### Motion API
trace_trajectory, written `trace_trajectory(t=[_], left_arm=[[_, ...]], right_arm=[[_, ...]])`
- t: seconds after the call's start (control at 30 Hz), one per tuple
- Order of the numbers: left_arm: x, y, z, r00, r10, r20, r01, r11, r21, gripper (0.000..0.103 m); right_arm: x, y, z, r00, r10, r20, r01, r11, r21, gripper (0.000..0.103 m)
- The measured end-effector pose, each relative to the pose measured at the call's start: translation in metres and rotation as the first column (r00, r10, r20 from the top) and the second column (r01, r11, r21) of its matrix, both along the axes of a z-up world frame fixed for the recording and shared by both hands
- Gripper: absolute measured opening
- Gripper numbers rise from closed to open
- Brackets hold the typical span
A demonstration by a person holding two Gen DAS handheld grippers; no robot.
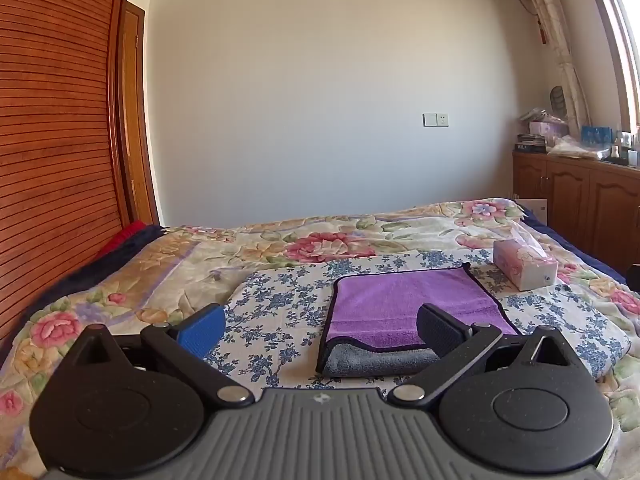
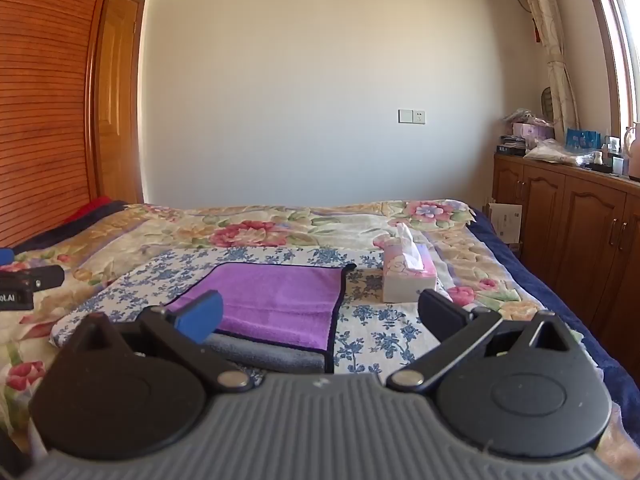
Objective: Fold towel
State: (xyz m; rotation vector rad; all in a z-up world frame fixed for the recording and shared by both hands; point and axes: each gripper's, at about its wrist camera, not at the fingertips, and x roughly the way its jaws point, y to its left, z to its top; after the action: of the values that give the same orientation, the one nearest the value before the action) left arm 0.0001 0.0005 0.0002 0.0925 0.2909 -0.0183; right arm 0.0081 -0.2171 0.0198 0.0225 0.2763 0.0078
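1. The left gripper hovers low over the bed, tilted slightly downward, jaws spread wide and holding nothing.
2. The right gripper sits alongside in the same slight downward tilt, jaws equally wide and empty.
3. The purple towel, dark-edged with its grey underside showing at the near fold, lies flat on a blue-flowered cloth, at 12 o'clock between both grippers.
4. A tissue box stands at 2 o'clock, just beyond the towel's far right corner.
5. Wooden cabinets line the wall at 3 o'clock.

Purple towel lies folded (grey underside showing) on floral cloth.
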Motion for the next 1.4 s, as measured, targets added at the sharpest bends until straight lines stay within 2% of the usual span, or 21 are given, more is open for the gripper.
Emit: trace_trajectory(t=[1.4], left_arm=[[-0.0004,-0.0002,0.0,1.0,0.0,0.005,0.0,1.0,0.01,0.103]], right_arm=[[0.0004,0.0002,-0.0002,1.0,0.0,0.0,0.0,1.0,-0.006,0.103]])
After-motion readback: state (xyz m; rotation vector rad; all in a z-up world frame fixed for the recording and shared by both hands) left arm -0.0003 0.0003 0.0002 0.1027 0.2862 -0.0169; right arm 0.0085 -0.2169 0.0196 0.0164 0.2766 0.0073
